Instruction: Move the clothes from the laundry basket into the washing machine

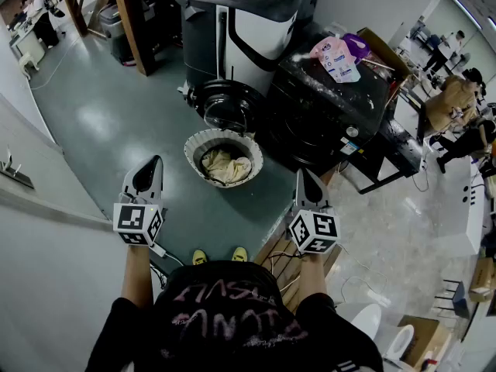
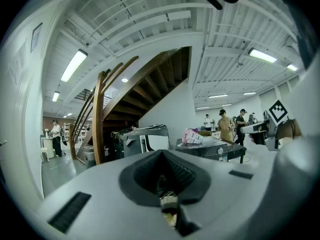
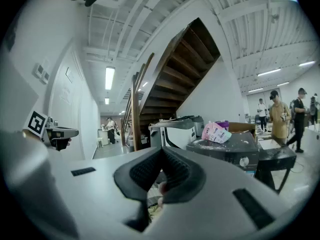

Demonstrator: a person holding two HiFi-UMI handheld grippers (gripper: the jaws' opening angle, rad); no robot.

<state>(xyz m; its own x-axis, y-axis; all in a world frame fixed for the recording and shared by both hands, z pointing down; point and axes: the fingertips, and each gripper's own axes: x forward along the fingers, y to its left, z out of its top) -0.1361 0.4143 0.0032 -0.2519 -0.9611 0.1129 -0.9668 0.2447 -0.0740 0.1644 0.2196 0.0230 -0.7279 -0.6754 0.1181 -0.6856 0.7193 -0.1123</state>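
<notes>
Two grippers were held on the near side of the laundry basket, and both pairs of jaws were seen pressed together with nothing between them. The left gripper was held near the basket, to its left. The clothes, a pale crumpled heap, were seen lying inside the basket. The right gripper was held near the basket, to its right. The washing machine was set just beyond the basket, to its right, with its round door opened over the basket's far rim.
</notes>
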